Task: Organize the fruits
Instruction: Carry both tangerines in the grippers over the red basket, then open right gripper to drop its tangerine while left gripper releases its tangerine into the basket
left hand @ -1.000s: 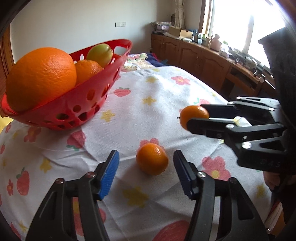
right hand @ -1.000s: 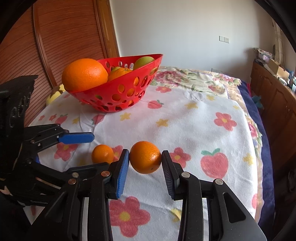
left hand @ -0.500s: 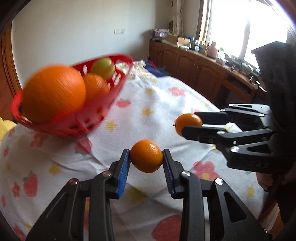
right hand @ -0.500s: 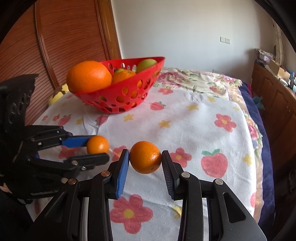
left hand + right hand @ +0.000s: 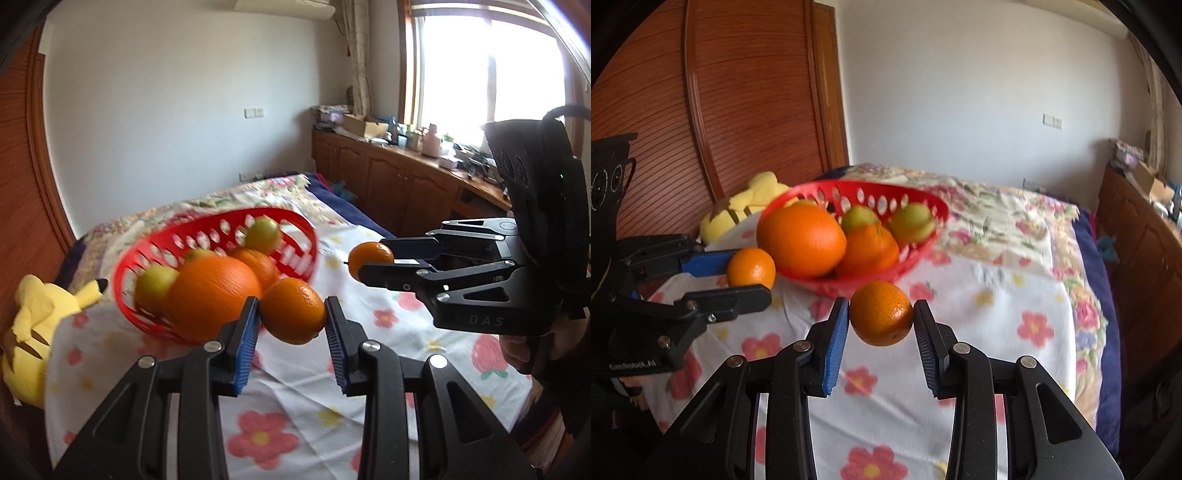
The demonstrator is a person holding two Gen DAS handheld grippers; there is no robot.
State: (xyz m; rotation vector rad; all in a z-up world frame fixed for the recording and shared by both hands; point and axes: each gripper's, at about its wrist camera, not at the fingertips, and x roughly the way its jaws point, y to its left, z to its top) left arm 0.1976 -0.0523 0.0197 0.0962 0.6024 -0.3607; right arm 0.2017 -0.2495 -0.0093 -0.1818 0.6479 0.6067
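My left gripper is shut on a small orange, held in the air above the flowered cloth. My right gripper is shut on a second small orange, also lifted. Each gripper shows in the other's view: the right gripper with its orange at right, the left gripper with its orange at left. Ahead stands a red perforated basket holding a big orange, a smaller orange and green fruits.
A yellow plush toy lies beside the basket against the wooden headboard. The white flowered cloth covers the bed. Wooden cabinets with clutter run along the window wall at right.
My left gripper shut on the orange that lay on the cloth and lifted it. The right gripper rose too with its orange. Both now look down into the basket from higher up.
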